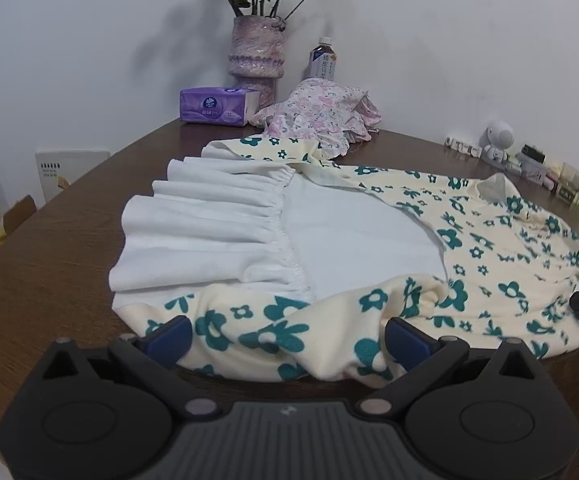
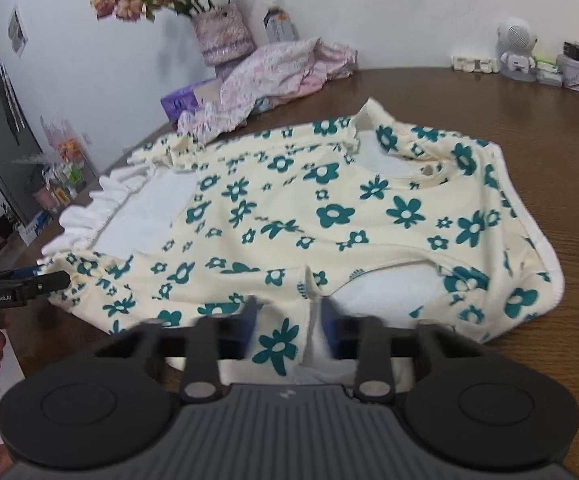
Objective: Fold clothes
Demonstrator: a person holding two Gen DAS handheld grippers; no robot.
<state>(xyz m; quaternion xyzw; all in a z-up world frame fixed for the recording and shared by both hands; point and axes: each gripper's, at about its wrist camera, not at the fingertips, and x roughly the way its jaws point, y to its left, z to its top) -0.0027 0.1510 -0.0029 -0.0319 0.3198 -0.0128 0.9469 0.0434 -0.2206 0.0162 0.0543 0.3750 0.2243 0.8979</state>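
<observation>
Cream dress with teal flower print (image 2: pixel 309 208) lies flat at frame centre on brown wooden table (image 2: pixel 509 120). Right gripper (image 2: pixel 287 322) pinches its near hem; left gripper (image 1: pixel 289 334) stands spread over the fabric edge.

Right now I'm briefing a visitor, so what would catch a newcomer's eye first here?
The cream dress with teal flowers spread across the brown table, its white ruffled skirt toward the left. The right gripper pinches its near edge, while the left gripper stands open over the near hem. At the back wall stands a vase of dried roses beside a purple tissue pack.
</observation>
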